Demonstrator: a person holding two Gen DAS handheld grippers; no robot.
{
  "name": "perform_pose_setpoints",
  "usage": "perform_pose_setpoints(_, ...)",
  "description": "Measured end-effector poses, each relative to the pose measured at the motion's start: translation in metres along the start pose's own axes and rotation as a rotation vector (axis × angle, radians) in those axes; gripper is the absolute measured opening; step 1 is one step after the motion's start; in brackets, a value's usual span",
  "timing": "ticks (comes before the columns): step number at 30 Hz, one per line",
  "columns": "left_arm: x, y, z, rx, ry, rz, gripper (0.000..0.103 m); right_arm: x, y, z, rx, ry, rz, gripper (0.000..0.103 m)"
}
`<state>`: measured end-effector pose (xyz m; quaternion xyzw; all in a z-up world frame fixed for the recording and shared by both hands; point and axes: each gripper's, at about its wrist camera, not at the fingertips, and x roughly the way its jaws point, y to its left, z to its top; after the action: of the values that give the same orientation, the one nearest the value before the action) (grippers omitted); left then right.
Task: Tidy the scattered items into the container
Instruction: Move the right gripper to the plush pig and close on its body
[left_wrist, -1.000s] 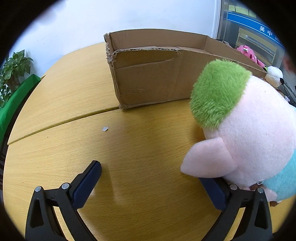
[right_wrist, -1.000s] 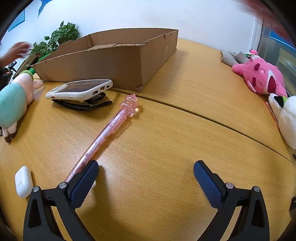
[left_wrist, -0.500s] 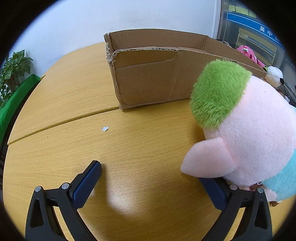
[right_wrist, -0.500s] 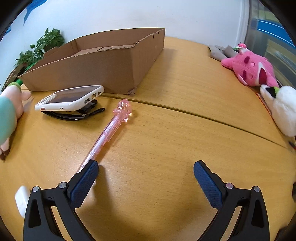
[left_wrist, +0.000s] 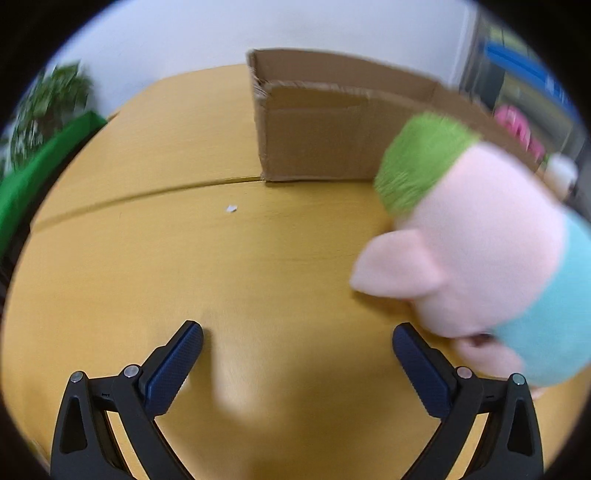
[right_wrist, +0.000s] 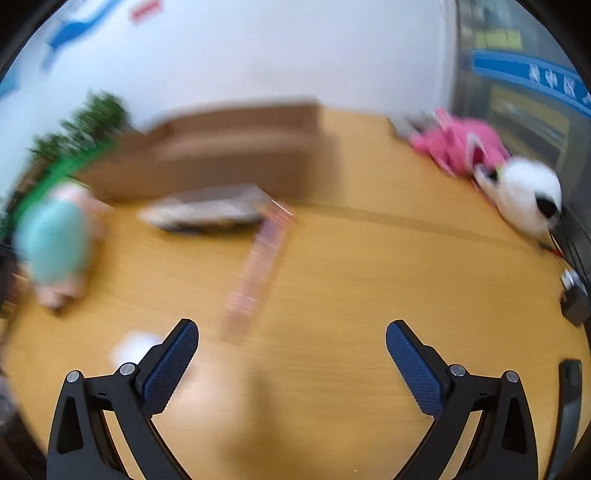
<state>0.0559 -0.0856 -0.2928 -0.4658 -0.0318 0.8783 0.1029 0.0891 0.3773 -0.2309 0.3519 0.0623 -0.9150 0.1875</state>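
Note:
An open cardboard box (left_wrist: 325, 136) stands at the back of the wooden table (left_wrist: 184, 266). A pink plush pig (left_wrist: 480, 236) with green hair and a teal shirt lies to the right of my left gripper (left_wrist: 297, 343), which is open and empty, its right finger close to the toy. The right wrist view is blurred. It shows the box (right_wrist: 229, 155), the pig (right_wrist: 55, 240), a white phone (right_wrist: 207, 212), a pink pen (right_wrist: 258, 266) and a small white earbud case (right_wrist: 133, 345) beside the left finger. My right gripper (right_wrist: 291, 341) is open and empty.
A pink plush (right_wrist: 461, 144) and a white plush (right_wrist: 528, 195) lie at the table's far right. Black cables and a device (right_wrist: 572, 295) sit at the right edge. A green plant (left_wrist: 44, 107) stands beyond the left edge.
Both grippers have pulled back and up. The right view swung and blurred, so the pen, phone and box look farther away. The pig has come free of the left gripper's right finger.

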Motion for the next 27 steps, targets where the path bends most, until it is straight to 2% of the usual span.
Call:
perform_pose_setpoints(3,-0.033,0.005,-0.004,-0.117,-0.071,-0.036,0.102,-0.037,0.054,0.02,-0.102,-0.126,0.059,0.103)
perform_pose_setpoints(5,-0.049,0.002,-0.002,-0.177,-0.09,-0.049,0.102,-0.047,0.087,0.034,-0.113,-0.176,0.112,0.103)
perform_pose_setpoints(7,-0.052,-0.009,0.006,-0.182,-0.074,-0.071,0.102,-0.045,0.119,0.048,-0.086,-0.185,0.208,0.103)
perform_pose_setpoints(9,-0.043,-0.019,0.015,-0.17,-0.03,-0.125,0.102,-0.032,0.15,0.058,-0.063,-0.158,0.291,0.103)
perform_pose_setpoints(11,-0.03,-0.023,0.023,-0.189,0.006,-0.174,0.103,-0.012,0.173,0.064,-0.069,-0.118,0.326,0.103)
perform_pose_setpoints(13,-0.018,-0.023,0.034,-0.235,0.026,-0.245,0.102,0.012,0.197,0.066,-0.09,-0.067,0.328,0.103)
perform_pose_setpoints(17,0.004,-0.027,0.049,-0.266,0.074,-0.309,0.103,0.051,0.225,0.064,-0.142,0.004,0.286,0.103)
perform_pose_setpoints(21,0.015,-0.036,0.057,-0.253,0.078,-0.322,0.103,0.076,0.229,0.068,-0.144,0.015,0.196,0.103)
perform_pose_setpoints(27,0.028,-0.035,0.052,-0.291,0.115,-0.415,0.102,0.088,0.216,0.074,-0.099,0.057,0.178,0.103)
